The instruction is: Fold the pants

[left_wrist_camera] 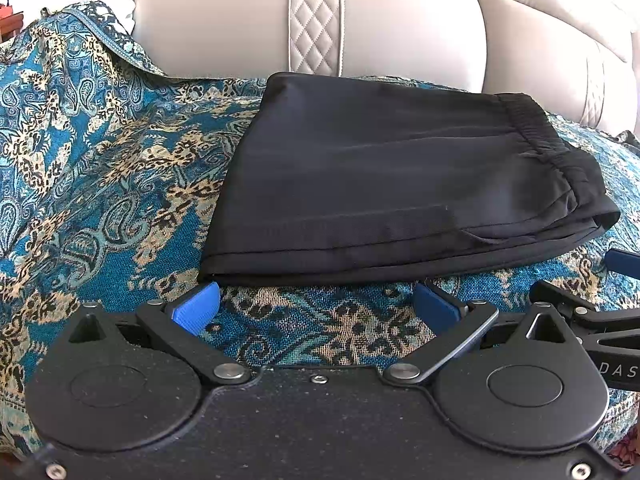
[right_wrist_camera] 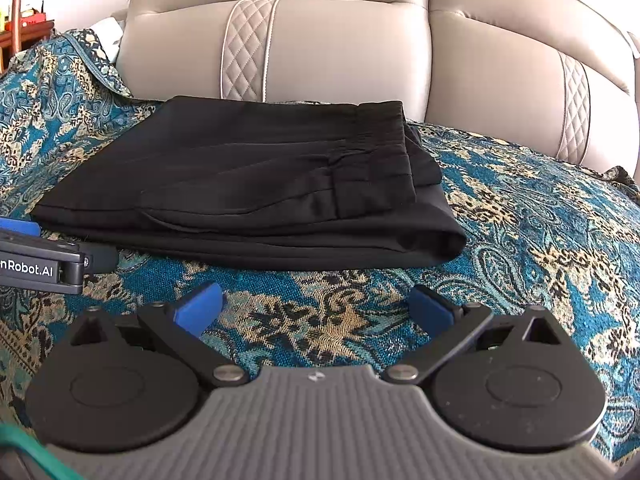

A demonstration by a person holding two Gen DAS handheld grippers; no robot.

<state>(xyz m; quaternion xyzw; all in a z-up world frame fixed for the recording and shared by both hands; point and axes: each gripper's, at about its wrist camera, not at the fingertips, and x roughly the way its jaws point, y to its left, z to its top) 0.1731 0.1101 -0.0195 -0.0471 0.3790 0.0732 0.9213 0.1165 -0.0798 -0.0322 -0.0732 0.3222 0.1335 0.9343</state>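
Black pants [left_wrist_camera: 384,184] lie folded into a flat stack on the patterned blue cover, with the elastic waistband [left_wrist_camera: 536,132] on top at the right. They also show in the right wrist view [right_wrist_camera: 248,184]. My left gripper [left_wrist_camera: 318,300] is open and empty, just in front of the stack's near edge. My right gripper [right_wrist_camera: 316,304] is open and empty, a short way in front of the stack. The left gripper's side shows at the left edge of the right wrist view [right_wrist_camera: 40,252]. Part of the right gripper shows at the right edge of the left wrist view [left_wrist_camera: 592,308].
A blue and gold paisley cover [left_wrist_camera: 100,184] spreads over the sofa seat and bunches up at the far left. The beige leather sofa back [right_wrist_camera: 340,52] with quilted stripes rises right behind the pants. A wooden shelf [right_wrist_camera: 24,28] stands at the far left.
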